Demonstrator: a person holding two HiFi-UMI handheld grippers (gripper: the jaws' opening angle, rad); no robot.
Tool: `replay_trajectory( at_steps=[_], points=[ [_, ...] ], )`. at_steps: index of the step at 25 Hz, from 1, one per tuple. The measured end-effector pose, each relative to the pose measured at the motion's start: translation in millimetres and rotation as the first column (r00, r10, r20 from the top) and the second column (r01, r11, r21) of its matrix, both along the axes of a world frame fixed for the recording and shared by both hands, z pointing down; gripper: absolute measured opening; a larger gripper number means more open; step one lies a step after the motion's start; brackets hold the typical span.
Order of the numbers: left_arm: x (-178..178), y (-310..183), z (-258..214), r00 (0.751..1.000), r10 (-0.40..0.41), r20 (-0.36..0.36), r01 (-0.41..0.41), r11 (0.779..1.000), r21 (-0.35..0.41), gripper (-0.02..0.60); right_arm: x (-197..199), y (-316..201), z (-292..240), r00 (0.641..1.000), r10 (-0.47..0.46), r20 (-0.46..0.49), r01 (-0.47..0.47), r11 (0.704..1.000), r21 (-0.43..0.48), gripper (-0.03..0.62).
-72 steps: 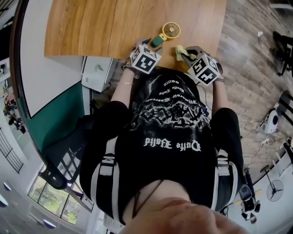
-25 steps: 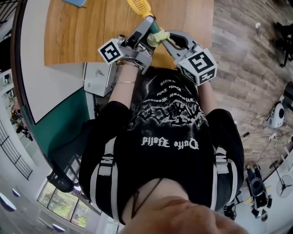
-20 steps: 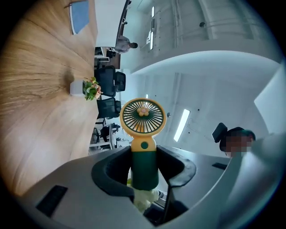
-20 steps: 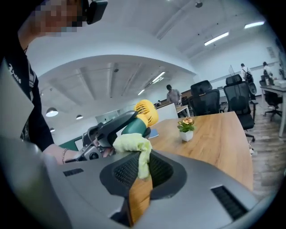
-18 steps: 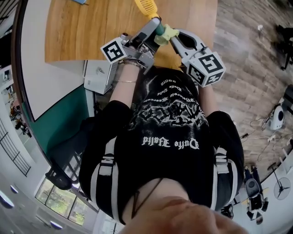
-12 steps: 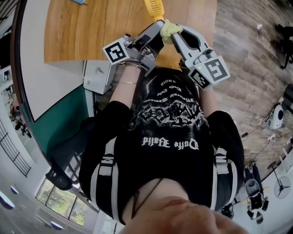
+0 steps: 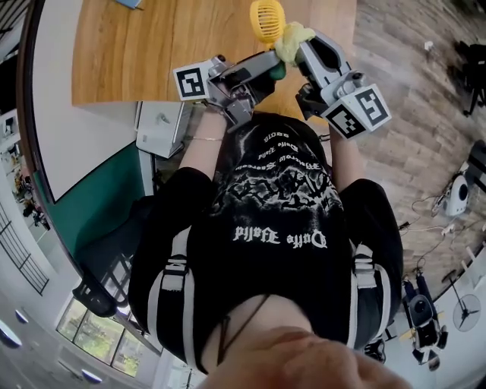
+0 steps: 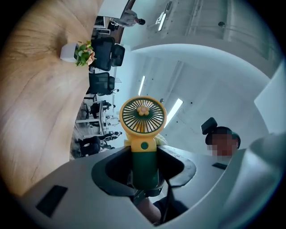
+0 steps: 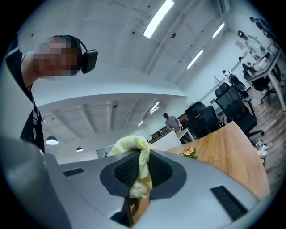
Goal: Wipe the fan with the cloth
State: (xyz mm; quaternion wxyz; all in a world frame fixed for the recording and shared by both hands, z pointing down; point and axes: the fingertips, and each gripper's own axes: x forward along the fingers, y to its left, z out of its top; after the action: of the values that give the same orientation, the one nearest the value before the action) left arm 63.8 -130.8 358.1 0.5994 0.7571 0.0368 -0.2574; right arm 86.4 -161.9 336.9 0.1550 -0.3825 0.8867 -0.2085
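Note:
A small hand fan with a yellow round head (image 7: 267,20) (image 8: 143,115) and a green handle (image 8: 144,166) is lifted above the wooden table (image 7: 152,53). My left gripper (image 7: 267,67) (image 8: 144,179) is shut on the green handle, fan head pointing away. My right gripper (image 7: 302,42) (image 9: 139,172) is shut on a pale yellow cloth (image 7: 293,36) (image 9: 137,156). In the head view the cloth touches the right edge of the fan head. Both grippers are raised in front of the person's chest.
A potted plant (image 8: 78,52) stands at the far end of the table. A white box (image 7: 161,125) sits below the table's near left edge. Office chairs (image 9: 232,107) and a person (image 9: 171,120) are in the background. Floor gear (image 7: 454,199) lies at the right.
Both grippers have risen and moved away from the body. The fan has turned so its round head faces up. The cloth went from the handle up to the fan head's edge.

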Motion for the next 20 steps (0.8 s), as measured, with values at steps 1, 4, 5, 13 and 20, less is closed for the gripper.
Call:
replay_trajectory(
  at_steps=[1,4,5,13,20],
  points=[
    [0.5,2.0,2.9,1.0,0.006,0.026,-0.007,1.0,0.005,0.196,-1.1,1.3,-1.1,1.0,-0.012,-0.025,0.012,1.0,0.01,0.043],
    [3.1,7.1,15.5,0.988,0.023,0.156,-0.028,0.999,0.032,0.196,-3.7,2.4,-2.2,0.995,-0.031,-0.093,0.034,0.999,0.039,0.043],
    [3.7,8.8,18.5,0.981,0.026,0.194,-0.035,0.999,0.042,0.196,-4.3,2.0,-3.1,0.993,-0.026,-0.112,0.032,0.998,0.051,0.043],
    [9.0,17.0,36.2,0.862,0.007,0.507,-0.139,0.965,0.223,0.196,-6.3,0.5,-19.5,0.963,0.033,-0.268,0.014,0.985,0.172,0.043],
    [13.6,28.2,35.1,0.841,0.005,0.541,-0.194,0.936,0.294,0.196,8.6,-17.4,-21.8,0.973,0.096,-0.212,-0.067,0.988,0.139,0.044]
  ],
)
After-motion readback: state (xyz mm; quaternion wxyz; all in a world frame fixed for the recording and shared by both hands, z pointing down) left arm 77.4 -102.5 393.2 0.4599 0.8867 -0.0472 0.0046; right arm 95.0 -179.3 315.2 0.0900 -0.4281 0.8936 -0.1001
